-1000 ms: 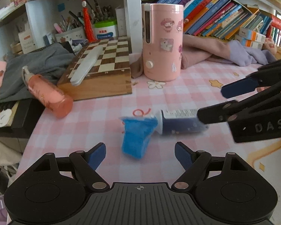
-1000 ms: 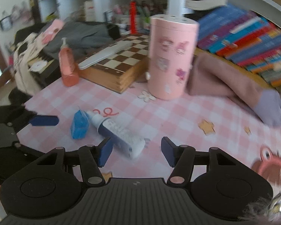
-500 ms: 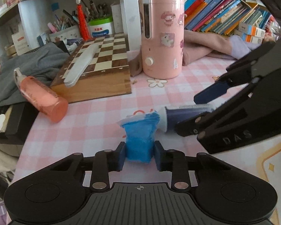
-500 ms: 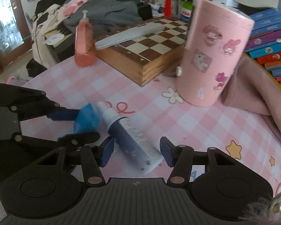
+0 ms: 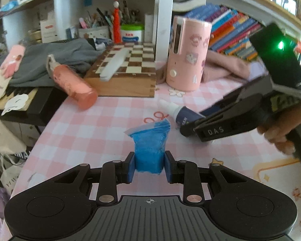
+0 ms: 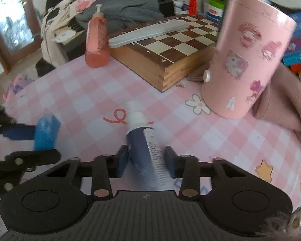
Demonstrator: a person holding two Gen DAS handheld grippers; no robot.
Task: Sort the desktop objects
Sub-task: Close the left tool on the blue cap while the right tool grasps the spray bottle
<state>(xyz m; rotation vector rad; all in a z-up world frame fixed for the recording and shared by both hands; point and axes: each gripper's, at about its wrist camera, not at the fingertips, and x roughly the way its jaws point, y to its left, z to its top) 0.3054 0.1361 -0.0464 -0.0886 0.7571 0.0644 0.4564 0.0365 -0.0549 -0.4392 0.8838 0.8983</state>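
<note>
My left gripper (image 5: 148, 167) is shut on a blue packet (image 5: 149, 148) and holds it over the pink checked tablecloth (image 5: 86, 132). The packet also shows in the right wrist view (image 6: 45, 133), blurred, at the left. My right gripper (image 6: 146, 161) is shut on a dark blue tube with a white cap (image 6: 148, 146), whose cap points away from me. In the left wrist view the right gripper (image 5: 192, 126) holds that tube (image 5: 182, 114) just right of the packet.
A pink sticker-covered canister (image 6: 246, 64) stands at the right. A wooden chessboard box (image 6: 170, 46) with a white case (image 6: 150, 33) on top sits behind. A pink pump bottle (image 6: 96, 40) stands by the table's left edge. Pink cloth (image 6: 286, 104) and books (image 5: 230, 34) lie at the right.
Both grippers have closed: the left on the blue packet, the right on the tube. The right gripper moved in along the tube, and the left gripper has drawn the packet away from the tube.
</note>
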